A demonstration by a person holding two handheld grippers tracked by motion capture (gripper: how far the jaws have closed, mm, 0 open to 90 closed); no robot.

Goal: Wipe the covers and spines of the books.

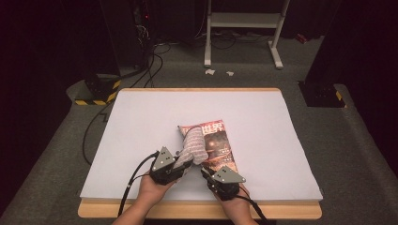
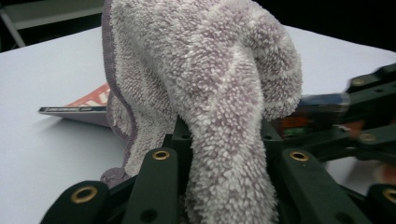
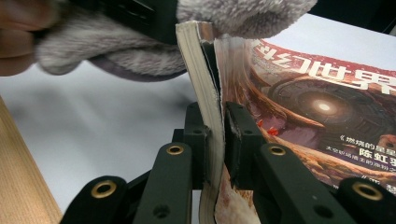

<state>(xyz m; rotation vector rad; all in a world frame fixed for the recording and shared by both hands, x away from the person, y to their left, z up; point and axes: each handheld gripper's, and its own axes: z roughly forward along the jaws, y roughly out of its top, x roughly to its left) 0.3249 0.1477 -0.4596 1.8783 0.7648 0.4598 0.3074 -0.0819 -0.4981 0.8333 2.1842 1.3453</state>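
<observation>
Left tongs (image 1: pixel 185 161) clenched on the grey towel (image 1: pixel 195 145), right tongs (image 3: pixel 215 140) level, pinching the magazine's (image 3: pixel 322 107) corner — pages edge-on up close.

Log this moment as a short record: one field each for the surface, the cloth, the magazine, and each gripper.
surface: white table top with a wooden front edge
cloth: grey fluffy towel, draped over the near part of the magazine
magazine: glossy cover, near edge lifted off the table
left gripper: shut on the towel
right gripper: shut on the magazine's edge, pages between the jaws
</observation>
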